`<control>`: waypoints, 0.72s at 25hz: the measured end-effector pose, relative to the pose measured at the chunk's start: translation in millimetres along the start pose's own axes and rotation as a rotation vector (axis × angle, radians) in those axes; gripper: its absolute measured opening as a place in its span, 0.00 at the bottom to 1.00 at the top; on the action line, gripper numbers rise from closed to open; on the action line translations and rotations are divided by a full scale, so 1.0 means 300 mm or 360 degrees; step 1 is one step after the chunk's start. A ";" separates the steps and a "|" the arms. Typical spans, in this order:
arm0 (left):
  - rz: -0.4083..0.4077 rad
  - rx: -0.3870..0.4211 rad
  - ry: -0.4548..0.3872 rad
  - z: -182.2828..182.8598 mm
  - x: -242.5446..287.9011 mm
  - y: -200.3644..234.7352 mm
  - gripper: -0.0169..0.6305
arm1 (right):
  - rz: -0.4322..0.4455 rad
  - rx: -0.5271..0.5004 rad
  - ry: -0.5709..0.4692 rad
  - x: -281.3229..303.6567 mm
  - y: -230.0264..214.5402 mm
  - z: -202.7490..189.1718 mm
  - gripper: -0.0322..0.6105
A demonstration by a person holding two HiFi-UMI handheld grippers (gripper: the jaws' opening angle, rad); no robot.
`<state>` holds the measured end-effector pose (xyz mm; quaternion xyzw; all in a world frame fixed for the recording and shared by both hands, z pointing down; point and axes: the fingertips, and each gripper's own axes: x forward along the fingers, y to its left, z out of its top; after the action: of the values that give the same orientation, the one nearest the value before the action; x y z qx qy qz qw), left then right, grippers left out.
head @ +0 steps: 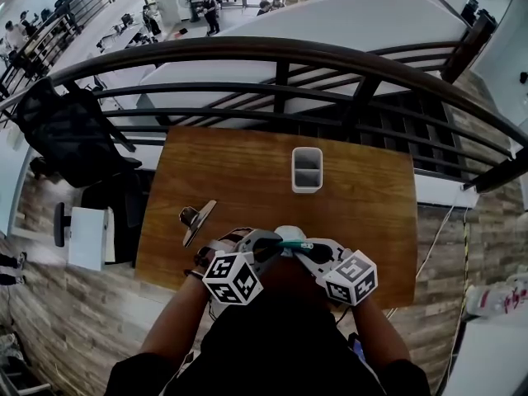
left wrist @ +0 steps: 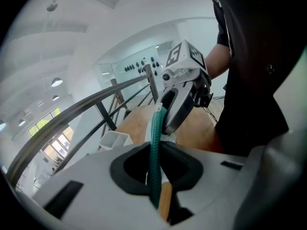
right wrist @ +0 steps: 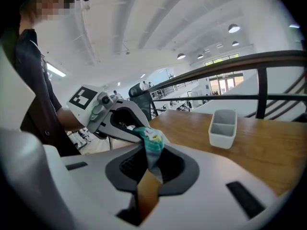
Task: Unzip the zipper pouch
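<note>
Left gripper view: the left gripper [left wrist: 156, 181] has its jaws closed on the pouch's [head: 290, 236] teal zipper [left wrist: 155, 143]. The right gripper [right wrist: 149, 176] jaws pinch the pouch's end. Both hold it above the desk's [head: 247, 172] near edge; a bin [head: 307, 170] stands beyond.

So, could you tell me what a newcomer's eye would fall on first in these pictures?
First, the pale fabric zipper pouch with a teal zipper, at the near edge of the brown wooden table, pinched between the left claw and the right claw, both shut on it. Next, the white plastic two-compartment bin standing alone at the table's far middle, and a silver metal clip lying toward the left edge.
</note>
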<state>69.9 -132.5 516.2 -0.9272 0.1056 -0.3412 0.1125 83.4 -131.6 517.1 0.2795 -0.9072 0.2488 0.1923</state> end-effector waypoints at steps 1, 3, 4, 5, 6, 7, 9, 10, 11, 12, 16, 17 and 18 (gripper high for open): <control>-0.0025 -0.0002 0.0002 0.001 0.000 0.000 0.10 | -0.0004 -0.0003 -0.0007 0.000 -0.002 0.003 0.11; -0.0077 -0.0019 -0.0001 0.009 -0.003 -0.002 0.09 | -0.0012 -0.0026 -0.0022 -0.005 -0.004 0.009 0.11; -0.0101 -0.0032 -0.0007 0.016 -0.005 -0.002 0.08 | -0.0016 -0.0048 -0.0032 -0.009 -0.004 0.013 0.11; -0.0122 -0.0044 -0.0017 0.024 -0.010 -0.001 0.08 | -0.0018 -0.0074 -0.0045 -0.014 -0.004 0.019 0.12; -0.0136 -0.0048 -0.0028 0.033 -0.016 0.001 0.08 | -0.0016 -0.0101 -0.0063 -0.021 -0.001 0.027 0.12; -0.0142 -0.0041 -0.0038 0.042 -0.024 0.004 0.08 | -0.0013 -0.0129 -0.0085 -0.028 0.001 0.037 0.13; -0.0141 -0.0002 -0.0059 0.062 -0.044 0.012 0.07 | -0.0013 -0.0216 -0.0136 -0.043 0.009 0.057 0.18; -0.0144 0.0018 -0.0074 0.073 -0.056 0.014 0.07 | -0.0015 -0.0282 -0.0156 -0.051 0.014 0.067 0.23; -0.0154 0.0031 -0.0094 0.085 -0.068 0.015 0.07 | -0.0016 -0.0356 -0.0170 -0.058 0.022 0.074 0.27; -0.0172 0.0035 -0.0118 0.099 -0.080 0.015 0.07 | -0.0014 -0.0430 -0.0179 -0.064 0.028 0.079 0.30; -0.0268 0.0013 -0.0215 0.148 -0.119 0.013 0.07 | 0.0034 -0.0549 -0.0180 -0.088 0.033 0.085 0.40; -0.0294 0.0007 -0.0233 0.160 -0.130 0.012 0.07 | 0.0065 -0.0561 -0.0179 -0.091 0.037 0.088 0.43; -0.0320 0.0002 -0.0246 0.169 -0.140 0.011 0.07 | 0.0103 -0.0584 -0.0182 -0.093 0.045 0.092 0.45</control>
<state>71.6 -117.1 452.1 -0.9566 0.0028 -0.2785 0.0861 91.0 -126.0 476.7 0.2240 -0.9553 0.0690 0.1800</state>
